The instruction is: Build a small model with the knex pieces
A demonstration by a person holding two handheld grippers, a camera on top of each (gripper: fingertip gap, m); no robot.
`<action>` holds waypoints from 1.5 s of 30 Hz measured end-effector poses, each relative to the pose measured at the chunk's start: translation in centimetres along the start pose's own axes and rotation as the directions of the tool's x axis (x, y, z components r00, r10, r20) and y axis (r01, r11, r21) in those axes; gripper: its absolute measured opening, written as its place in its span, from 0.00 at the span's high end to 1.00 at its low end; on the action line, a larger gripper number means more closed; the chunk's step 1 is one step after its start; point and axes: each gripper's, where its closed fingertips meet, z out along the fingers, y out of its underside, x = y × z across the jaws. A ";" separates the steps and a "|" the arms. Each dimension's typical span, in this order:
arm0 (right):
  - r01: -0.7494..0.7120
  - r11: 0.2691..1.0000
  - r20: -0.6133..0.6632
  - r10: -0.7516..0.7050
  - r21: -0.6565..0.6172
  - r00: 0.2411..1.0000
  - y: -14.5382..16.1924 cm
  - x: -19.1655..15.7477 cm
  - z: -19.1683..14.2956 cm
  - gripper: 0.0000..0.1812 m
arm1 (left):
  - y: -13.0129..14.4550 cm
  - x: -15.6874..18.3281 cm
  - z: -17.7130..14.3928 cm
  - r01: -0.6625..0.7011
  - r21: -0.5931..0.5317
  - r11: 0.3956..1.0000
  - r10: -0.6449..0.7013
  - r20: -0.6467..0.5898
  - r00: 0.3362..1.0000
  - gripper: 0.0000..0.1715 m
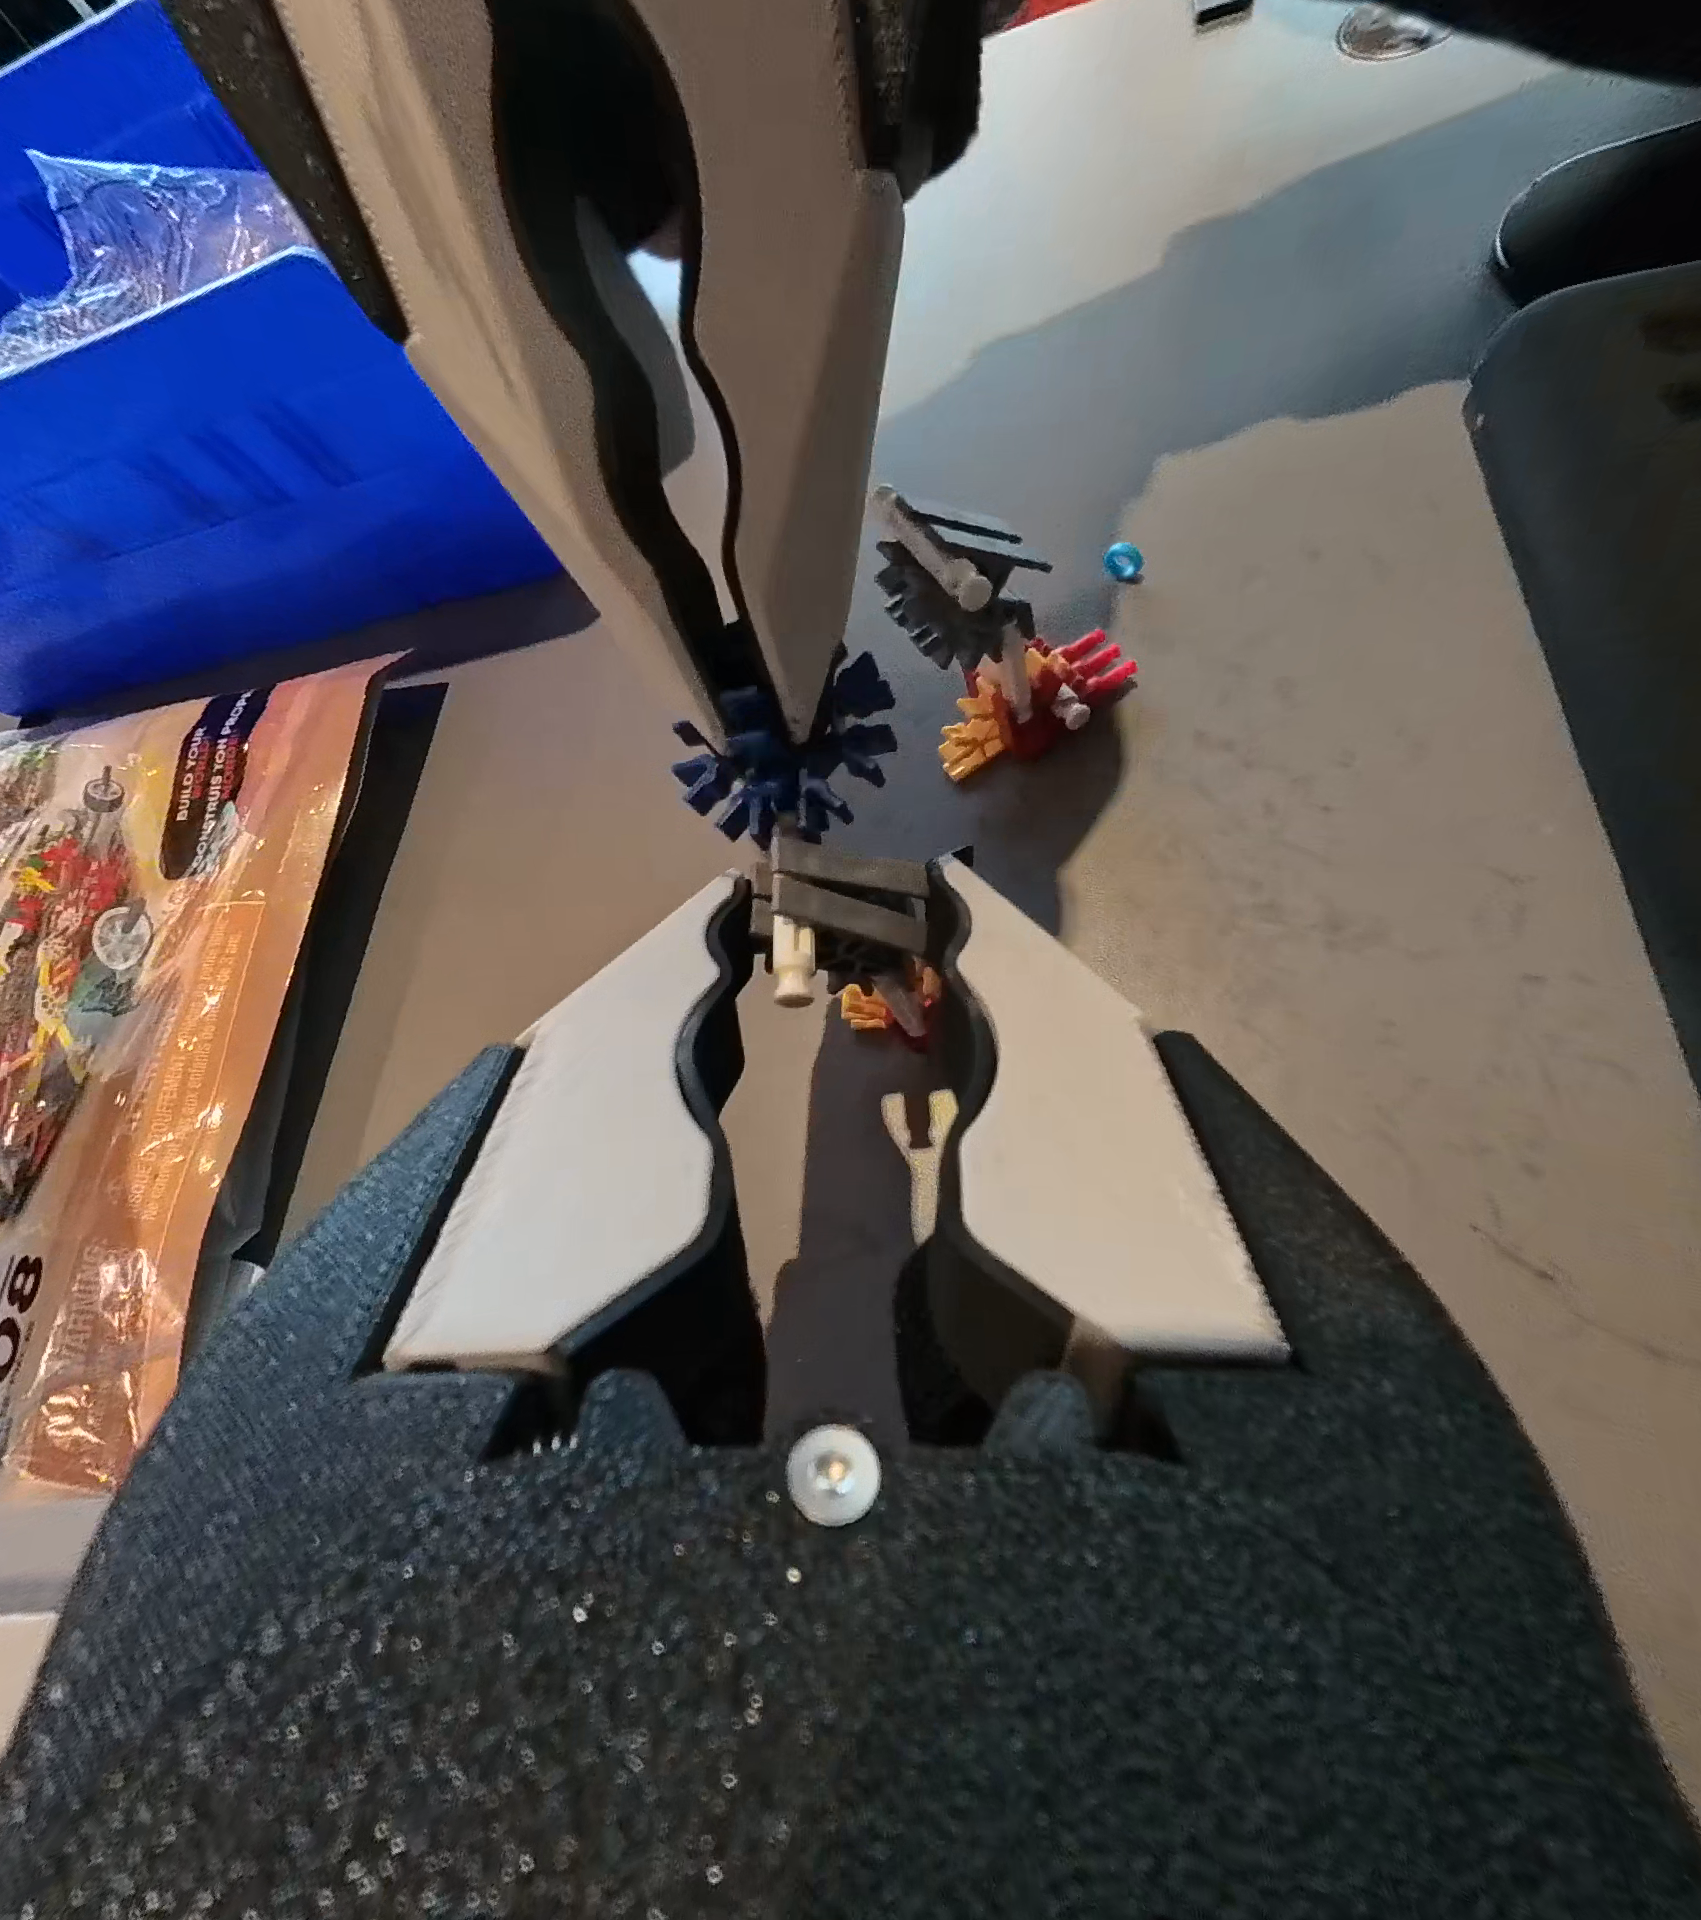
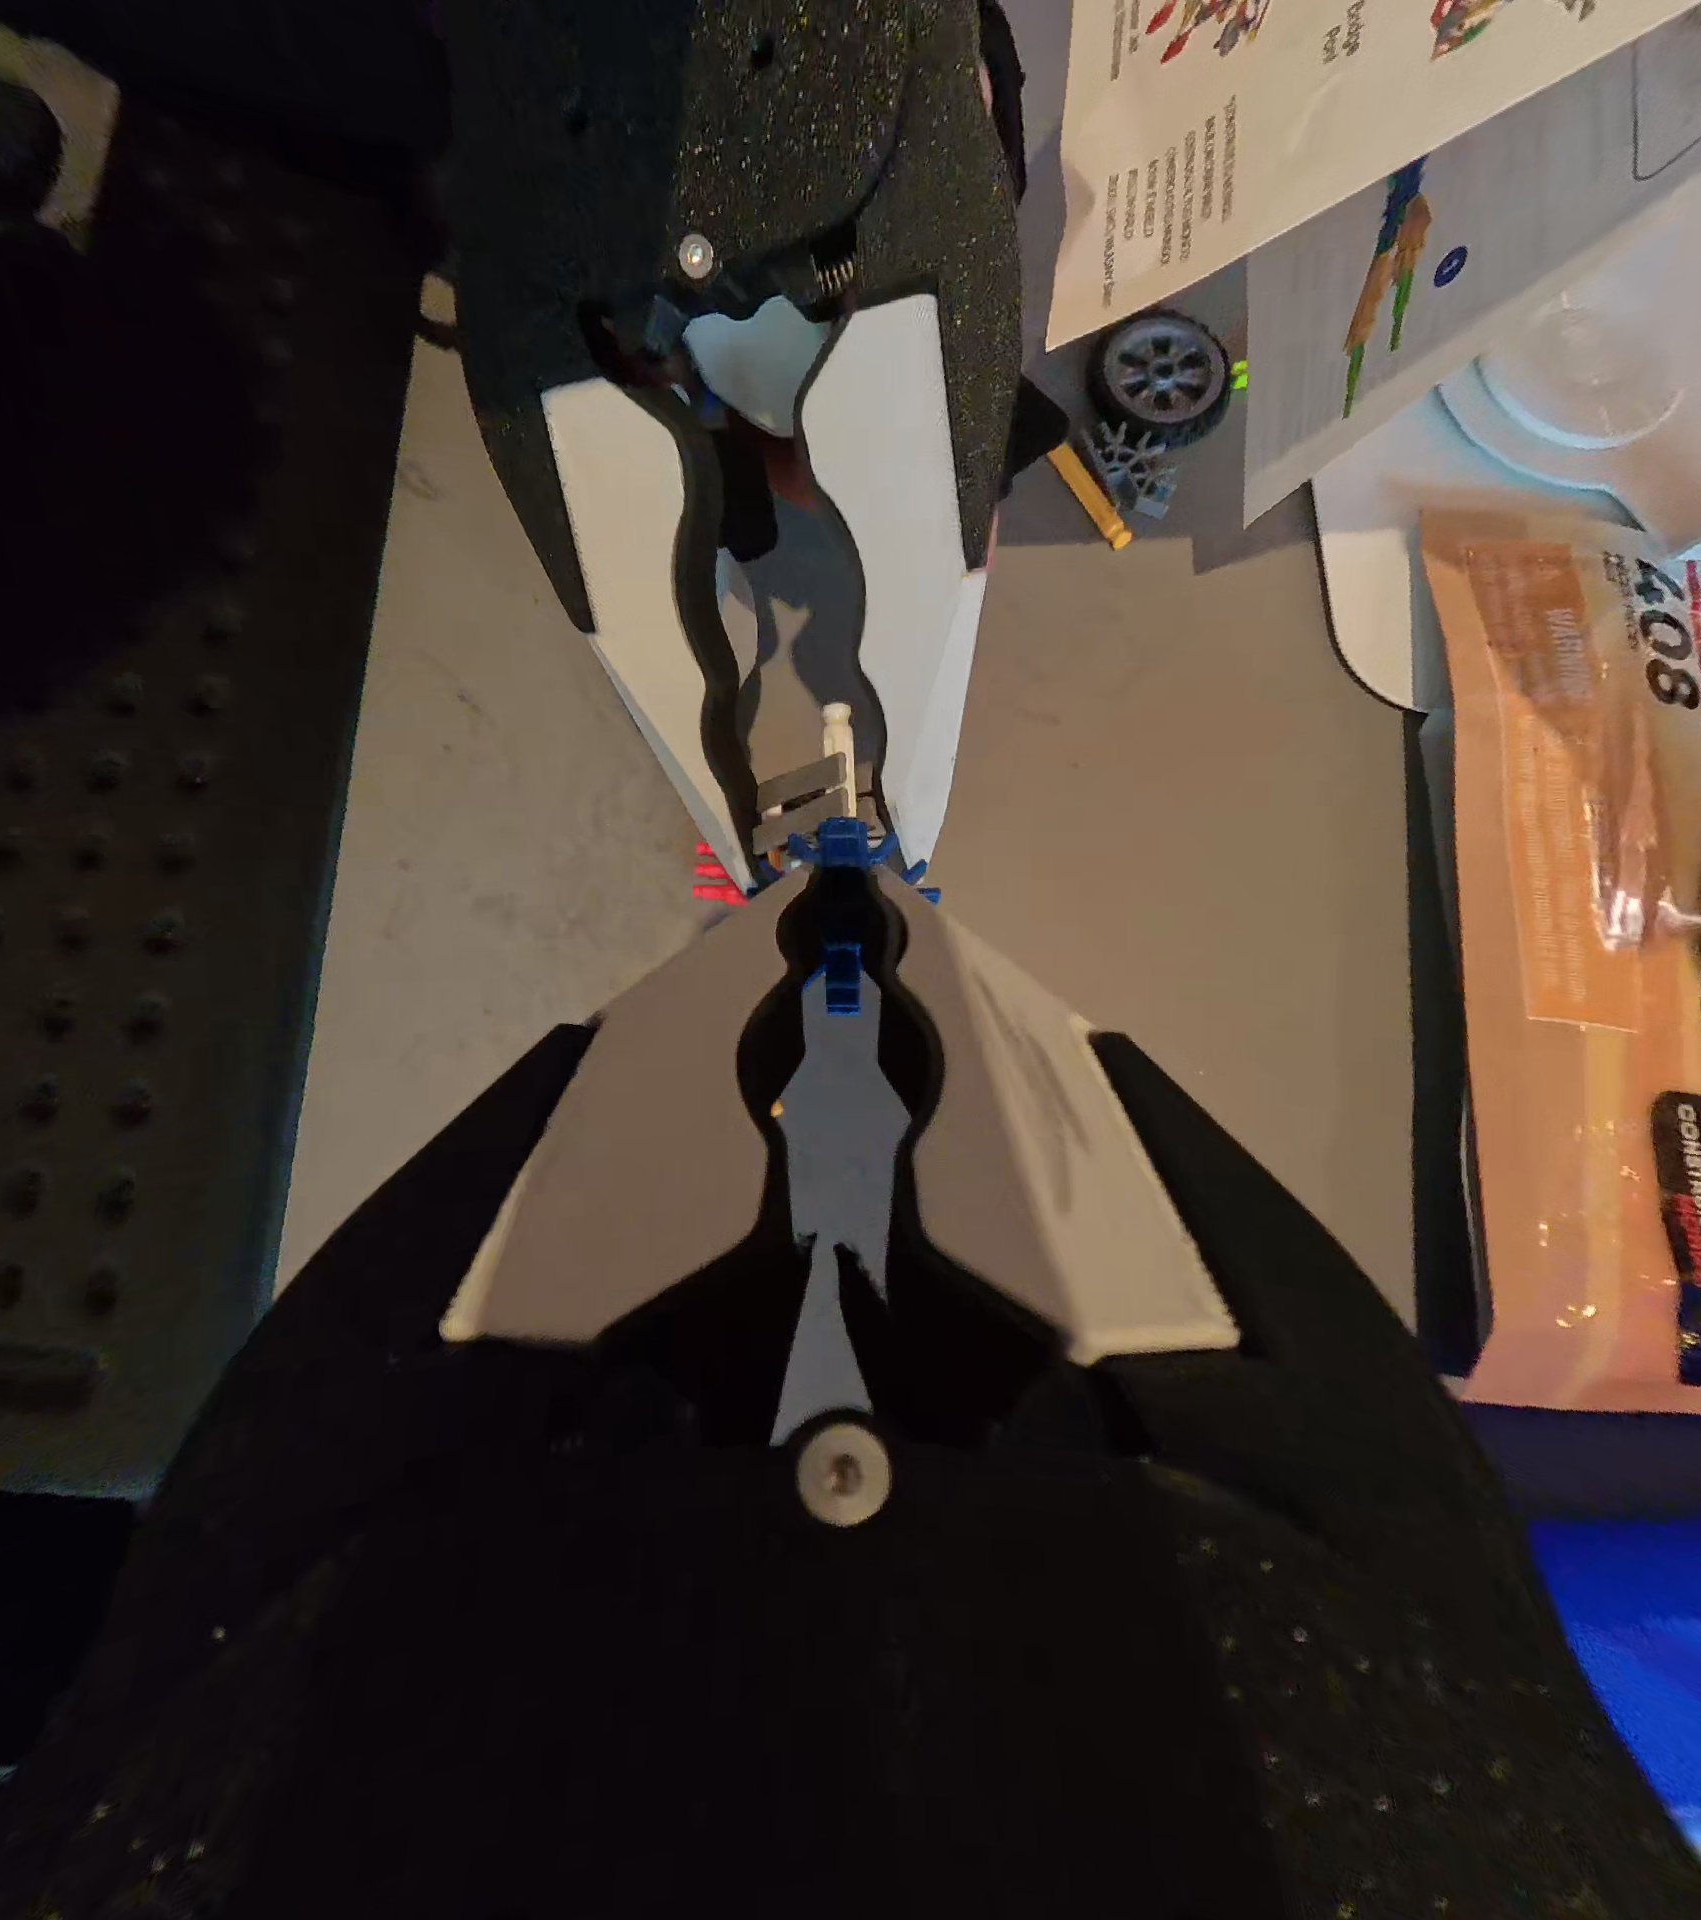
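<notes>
In the left wrist view my left gripper (image 1: pixel 841 883) is shut on a small toy assembly: stacked grey connector pieces (image 1: pixel 846 899) with a white rod (image 1: pixel 792 961) through them, and yellow and red pieces (image 1: pixel 893 1003) below. My right gripper (image 1: pixel 773 727) comes in from the top, shut on a blue snowflake connector (image 1: pixel 784 769) that sits right against the grey pieces. In the right wrist view my right gripper (image 2: pixel 841 883) pinches the blue connector (image 2: pixel 841 844), tip to tip with the left gripper (image 2: pixel 825 842), which holds the grey pieces (image 2: pixel 804 795) and white rod (image 2: pixel 838 732).
A second grey, red and yellow assembly (image 1: pixel 1012 644) and a blue bead (image 1: pixel 1122 563) lie on the grey table. A blue bin (image 1: pixel 150 499) and a parts bag (image 1: pixel 98 987) are on the left. A wheel (image 2: pixel 1163 379), a yellow rod (image 2: pixel 1090 494) and instruction sheets (image 2: pixel 1293 125) lie beyond. Less than 4 cm separates the two grippers' tips. My left tips are roughly 11 cm from the blue bead (image 1: pixel 1122 563).
</notes>
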 end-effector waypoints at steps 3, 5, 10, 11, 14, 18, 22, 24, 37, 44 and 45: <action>-0.016 0.999 -0.002 0.016 0.048 1.000 0.3 0.1 0.1 0.97 | -0.1 0.0 -0.1 0.026 0.018 0.999 -0.026 -0.010 1.000 0.80; -0.024 0.996 0.012 0.023 0.089 1.000 0.1 -0.2 0.3 0.97 | 0.1 0.4 0.0 0.044 0.010 0.999 -0.044 -0.038 0.998 0.73; -0.028 0.990 0.006 0.027 0.135 1.000 -0.2 -0.2 0.2 0.97 | -0.9 0.8 -1.2 0.110 0.076 0.991 -0.101 -0.105 0.989 0.70; -0.029 0.990 0.006 0.029 0.139 1.000 -0.2 -0.1 0.2 0.97 | -1.0 0.8 -1.7 0.128 0.089 0.988 -0.116 -0.123 0.986 0.71; -0.031 0.989 0.013 0.029 0.148 0.999 -0.3 -0.2 0.1 0.97 | -1.0 0.1 -2.7 0.166 0.117 0.979 -0.153 -0.115 0.981 0.78; -0.029 0.989 0.008 0.028 0.145 1.000 -0.2 -0.3 0.3 0.97 | -0.4 0.2 -3.4 0.185 0.108 0.977 -0.169 -0.140 0.976 0.83; -0.031 0.989 0.004 0.031 0.147 1.000 -0.1 -0.2 0.4 0.97 | -0.1 -0.2 -3.5 0.189 0.113 0.975 -0.176 -0.119 0.977 0.91; -0.032 0.988 0.008 0.031 0.149 0.999 -0.1 -0.3 0.4 0.97 | -0.1 0.0 -3.5 0.194 0.113 0.975 -0.179 -0.127 0.976 0.92; -0.009 0.993 0.004 0.009 0.117 1.000 0.0 -0.7 0.9 0.97 | -0.3 0.4 -3.7 0.175 0.130 0.976 -0.157 -0.135 0.978 0.96; -0.014 0.989 0.017 0.012 0.146 1.000 -0.3 -1.0 1.1 0.97 | -0.2 0.6 -3.9 0.143 0.126 0.982 -0.126 -0.133 0.983 0.96; -0.013 0.989 0.017 0.010 0.149 1.000 -0.3 -1.0 1.1 0.97 | -0.1 0.5 -3.9 0.136 0.127 0.983 -0.120 -0.129 0.984 0.97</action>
